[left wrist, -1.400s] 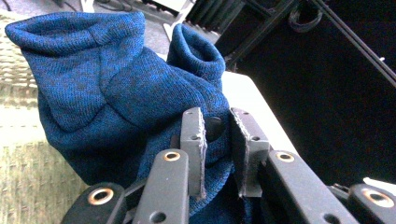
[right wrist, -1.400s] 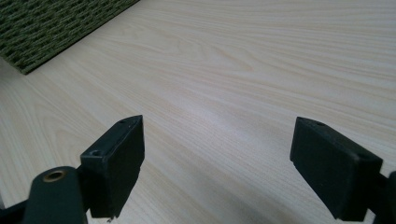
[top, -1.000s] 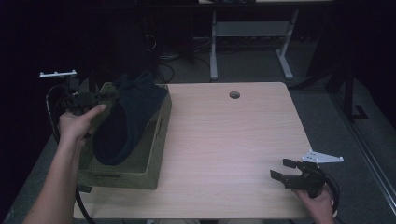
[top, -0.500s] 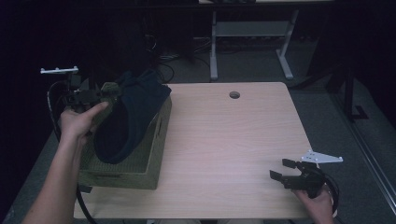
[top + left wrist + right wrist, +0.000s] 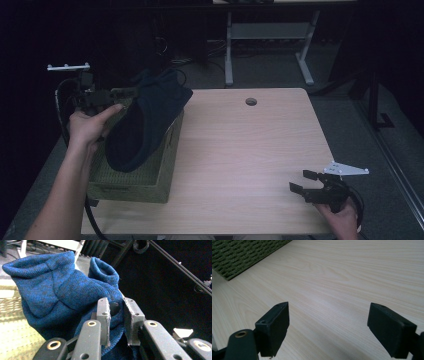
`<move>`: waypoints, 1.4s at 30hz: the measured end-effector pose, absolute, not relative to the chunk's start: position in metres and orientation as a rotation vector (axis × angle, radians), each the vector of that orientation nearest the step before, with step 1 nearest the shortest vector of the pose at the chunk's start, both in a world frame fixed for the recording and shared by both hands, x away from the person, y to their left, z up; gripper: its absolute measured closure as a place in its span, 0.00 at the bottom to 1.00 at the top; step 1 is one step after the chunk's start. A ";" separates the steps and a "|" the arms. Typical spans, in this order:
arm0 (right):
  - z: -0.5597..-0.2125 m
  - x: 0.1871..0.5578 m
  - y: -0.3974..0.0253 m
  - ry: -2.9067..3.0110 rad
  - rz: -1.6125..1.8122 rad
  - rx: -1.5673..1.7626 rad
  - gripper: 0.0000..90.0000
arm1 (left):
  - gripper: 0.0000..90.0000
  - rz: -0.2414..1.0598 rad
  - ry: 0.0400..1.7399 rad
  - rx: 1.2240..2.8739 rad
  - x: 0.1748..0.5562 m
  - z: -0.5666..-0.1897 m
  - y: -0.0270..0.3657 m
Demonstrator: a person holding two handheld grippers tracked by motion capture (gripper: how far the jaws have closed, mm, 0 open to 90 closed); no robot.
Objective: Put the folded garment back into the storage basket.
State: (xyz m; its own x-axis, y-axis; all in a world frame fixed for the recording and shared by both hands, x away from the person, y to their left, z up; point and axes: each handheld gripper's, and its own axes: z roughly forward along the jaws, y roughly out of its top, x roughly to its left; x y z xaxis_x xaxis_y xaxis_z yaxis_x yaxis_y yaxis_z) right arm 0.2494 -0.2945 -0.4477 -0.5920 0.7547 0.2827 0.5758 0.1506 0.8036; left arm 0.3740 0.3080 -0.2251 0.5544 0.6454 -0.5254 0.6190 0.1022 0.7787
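A dark blue knitted garment (image 5: pixel 145 120) hangs over an olive woven basket (image 5: pixel 137 187) at the table's left side. My left gripper (image 5: pixel 131 92) holds it up by a fold at its top edge. In the left gripper view the jaws are shut on the blue knit (image 5: pixel 50 292), with cloth pinched between the fingertips (image 5: pixel 103 315). My right gripper (image 5: pixel 303 181) rests low near the table's front right corner, its jaws wide open with nothing between them. Its two fingers (image 5: pixel 274 325) frame bare wood in the right gripper view.
The light wood table (image 5: pixel 250 150) has a round cable hole (image 5: pixel 251 101) at the back. A corner of the basket (image 5: pixel 244 255) shows at upper left in the right gripper view. Desk legs and cables stand on the dark floor behind the table.
The left gripper has lifted the blue garment a little higher and to the right over the basket. The right gripper has stayed put.
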 end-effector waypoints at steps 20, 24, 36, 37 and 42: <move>-0.447 0.250 -0.294 2.240 1.425 1.298 0.19 | 0.85 -0.033 0.992 1.644 0.380 -0.218 0.240; -0.447 0.251 -0.294 2.240 1.426 1.295 0.19 | 0.85 -0.054 0.975 1.648 0.381 -0.220 0.224; -0.446 0.252 -0.294 2.242 1.434 1.280 0.19 | 0.85 -0.126 0.954 1.662 0.381 -0.238 0.181; -0.446 0.252 -0.294 2.243 1.435 1.279 0.19 | 0.85 -0.126 0.954 1.663 0.381 -0.239 0.177; -0.446 0.252 -0.294 2.246 1.437 1.274 0.19 | 0.85 -0.144 0.950 1.665 0.381 -0.245 0.161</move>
